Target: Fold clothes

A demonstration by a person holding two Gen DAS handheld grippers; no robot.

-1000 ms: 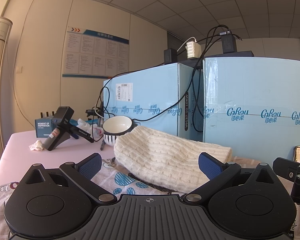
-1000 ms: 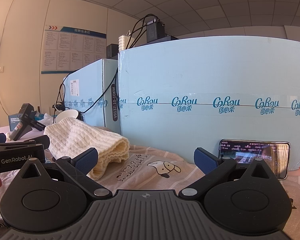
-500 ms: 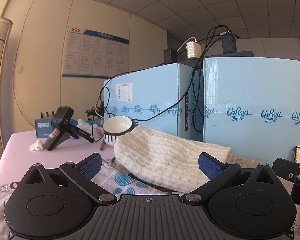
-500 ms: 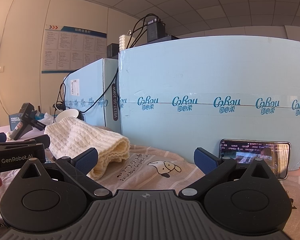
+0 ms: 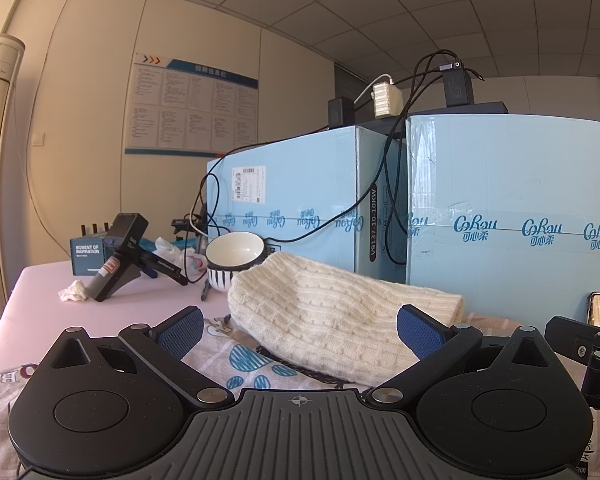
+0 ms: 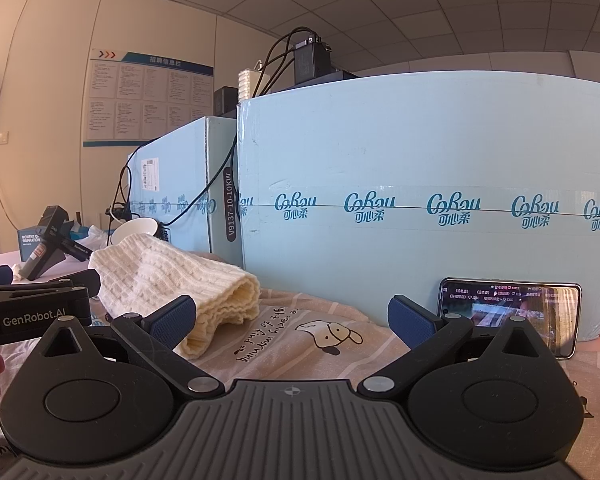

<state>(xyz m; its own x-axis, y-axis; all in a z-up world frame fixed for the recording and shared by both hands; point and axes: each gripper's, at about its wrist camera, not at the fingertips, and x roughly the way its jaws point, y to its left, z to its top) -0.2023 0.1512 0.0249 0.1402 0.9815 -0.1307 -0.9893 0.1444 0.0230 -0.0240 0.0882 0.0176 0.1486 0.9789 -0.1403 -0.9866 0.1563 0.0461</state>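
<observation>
A folded cream knitted garment (image 5: 332, 316) lies on a printed cloth (image 5: 236, 360) spread over the table. In the right wrist view the same knitted garment (image 6: 172, 280) sits to the left, on the cartoon-printed cloth (image 6: 324, 332). My left gripper (image 5: 300, 330) hovers open just in front of the knit, nothing between its blue pads. My right gripper (image 6: 292, 318) is open too, above the printed cloth to the right of the knit. The left gripper's body (image 6: 32, 312) shows at the left edge of the right wrist view.
Two light-blue cartons (image 5: 512, 216) with chargers and cables on top wall off the back. A phone (image 6: 508, 312) leans against the right carton. A striped bowl (image 5: 234, 256), a black handheld device (image 5: 120, 252), a small box (image 5: 86, 256) and crumpled tissue (image 5: 74, 291) stand back left.
</observation>
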